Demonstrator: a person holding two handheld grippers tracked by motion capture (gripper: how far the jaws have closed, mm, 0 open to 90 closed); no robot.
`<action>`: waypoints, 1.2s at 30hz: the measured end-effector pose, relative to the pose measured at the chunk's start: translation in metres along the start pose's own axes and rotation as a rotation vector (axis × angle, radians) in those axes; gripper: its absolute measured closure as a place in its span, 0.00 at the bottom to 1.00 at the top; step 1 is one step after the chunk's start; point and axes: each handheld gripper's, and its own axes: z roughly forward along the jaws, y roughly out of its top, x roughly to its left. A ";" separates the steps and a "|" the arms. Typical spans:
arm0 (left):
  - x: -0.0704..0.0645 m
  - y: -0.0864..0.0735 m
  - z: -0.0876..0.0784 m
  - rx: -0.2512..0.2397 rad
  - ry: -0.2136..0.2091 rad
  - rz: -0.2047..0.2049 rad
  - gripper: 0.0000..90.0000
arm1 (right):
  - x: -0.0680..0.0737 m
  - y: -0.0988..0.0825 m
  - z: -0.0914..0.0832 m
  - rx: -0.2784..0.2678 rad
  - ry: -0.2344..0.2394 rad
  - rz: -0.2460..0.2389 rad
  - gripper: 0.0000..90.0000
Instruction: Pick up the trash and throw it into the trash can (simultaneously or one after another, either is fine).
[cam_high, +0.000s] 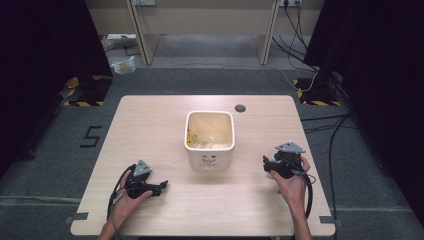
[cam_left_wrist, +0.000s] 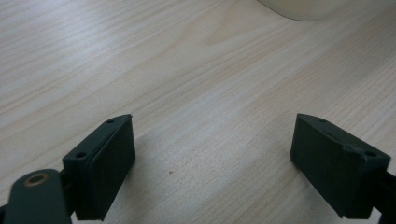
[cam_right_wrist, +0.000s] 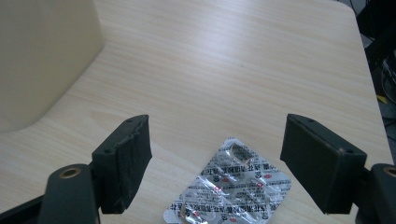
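One cream bin (cam_high: 209, 150) stands upright near the middle of the table (cam_high: 150, 125), open at the top. Inside it, pale crumpled scraps and a bit of yellow lie against the walls; what they are cannot be told from the high view. A faint printed mark shows on its near wall.

Left gripper (cam_high: 161, 187) rests low over the wood at the near left, held in the left hand (cam_high: 127, 200); jaws spread wide, bare table between them, bin edge at the top of its own view.

Right gripper (cam_high: 266, 165) sits at the near right in the right hand (cam_high: 292, 182), jaws likewise spread wide, gripping nothing. A silver blister pack (cam_right_wrist: 231, 186) with red and black print lies flat on the table between and just below its jaws. Bin wall is at the left of that view, apart from the pack.
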 end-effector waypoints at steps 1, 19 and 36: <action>0.000 0.000 0.000 0.000 0.000 0.000 0.15 | 0.000 -0.002 0.002 0.005 0.000 0.005 0.27; 0.000 0.000 0.000 -0.003 0.002 0.003 0.15 | -0.011 -0.025 0.017 0.079 -0.033 0.094 0.26; 0.000 0.000 0.000 -0.004 0.001 0.003 0.15 | -0.014 -0.039 0.032 0.119 -0.016 0.129 0.26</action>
